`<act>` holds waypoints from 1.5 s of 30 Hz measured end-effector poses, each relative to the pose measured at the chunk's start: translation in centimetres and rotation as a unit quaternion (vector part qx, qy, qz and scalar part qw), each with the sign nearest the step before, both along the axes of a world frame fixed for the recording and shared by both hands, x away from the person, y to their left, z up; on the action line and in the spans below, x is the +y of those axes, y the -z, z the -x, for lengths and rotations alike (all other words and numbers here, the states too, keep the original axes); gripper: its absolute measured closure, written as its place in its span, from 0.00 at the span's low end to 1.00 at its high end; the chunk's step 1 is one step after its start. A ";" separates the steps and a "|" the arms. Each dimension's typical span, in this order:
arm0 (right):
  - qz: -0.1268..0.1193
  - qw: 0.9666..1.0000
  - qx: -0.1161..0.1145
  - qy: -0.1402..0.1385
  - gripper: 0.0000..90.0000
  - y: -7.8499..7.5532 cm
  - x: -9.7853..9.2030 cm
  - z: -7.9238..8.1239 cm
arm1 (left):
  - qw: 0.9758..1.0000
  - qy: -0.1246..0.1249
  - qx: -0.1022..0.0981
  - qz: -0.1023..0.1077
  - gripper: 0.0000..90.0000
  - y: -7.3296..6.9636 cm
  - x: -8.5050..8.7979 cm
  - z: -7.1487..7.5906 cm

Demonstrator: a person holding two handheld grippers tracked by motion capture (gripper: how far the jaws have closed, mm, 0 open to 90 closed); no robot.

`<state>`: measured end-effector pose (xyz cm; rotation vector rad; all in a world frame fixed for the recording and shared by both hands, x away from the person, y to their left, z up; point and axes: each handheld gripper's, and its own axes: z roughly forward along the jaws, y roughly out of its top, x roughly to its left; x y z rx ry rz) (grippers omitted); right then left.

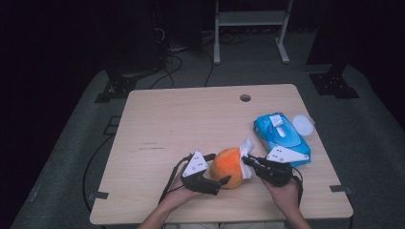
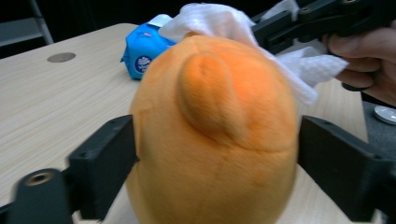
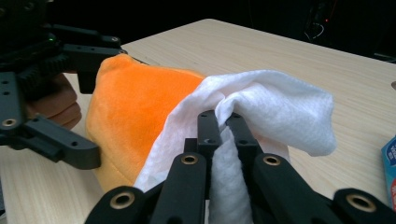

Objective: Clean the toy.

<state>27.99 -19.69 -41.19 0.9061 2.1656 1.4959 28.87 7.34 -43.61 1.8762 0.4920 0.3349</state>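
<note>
The left gripper (image 1: 217, 183) lies low at the near edge of the worktop (image 1: 181, 119), pointing right, its jaws spread wide on either side of the orange plush toy (image 1: 229, 167); whether the pads press on the plush I cannot tell. The right gripper (image 1: 248, 161) comes in from the right, pointing left, jaws closed tight on a white wipe (image 1: 247, 148), which drapes over the far right side of the toy. The toy sits on the worktop near the front edge, between the two grippers. Just behind the right gripper lies a blue pack of wipes (image 1: 282, 133), its flap lid open; the print on it is too small to read. A small white disc (image 1: 303, 125) lies at its far right corner
</note>
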 end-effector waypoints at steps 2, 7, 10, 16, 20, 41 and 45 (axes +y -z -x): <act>-0.001 1.000 -0.003 -0.002 0.95 -0.1 0.2 0.1 | 1.000 0.007 0.000 0.000 0.21 0.2 0.0 0.0; 0.001 1.000 -0.017 -0.023 0.95 -0.6 1.7 1.2 | 1.000 -0.007 -0.006 -0.003 0.36 0.3 -0.4 0.3; 0.003 0.998 -0.030 -0.051 0.95 -1.1 2.9 1.8 | 1.000 -0.011 -0.003 0.001 0.38 0.3 -0.7 0.3; -0.001 0.998 -0.030 -0.058 0.95 -1.3 2.5 1.4 | 1.000 -0.007 -0.009 -0.001 0.41 0.4 -0.9 0.5; -0.006 1.000 -0.015 -0.017 0.95 -0.9 0.5 0.3 | 1.000 0.004 -0.020 -0.010 0.41 0.5 -1.2 0.8; 0.022 0.998 -0.019 -0.048 0.95 -1.7 1.5 0.9 | 0.995 0.042 -0.075 -0.047 0.37 0.9 -2.6 2.5; 0.021 0.999 0.003 -0.024 0.95 -1.2 -0.3 0.2 | 0.997 0.036 -0.068 -0.031 0.22 0.8 -2.6 2.3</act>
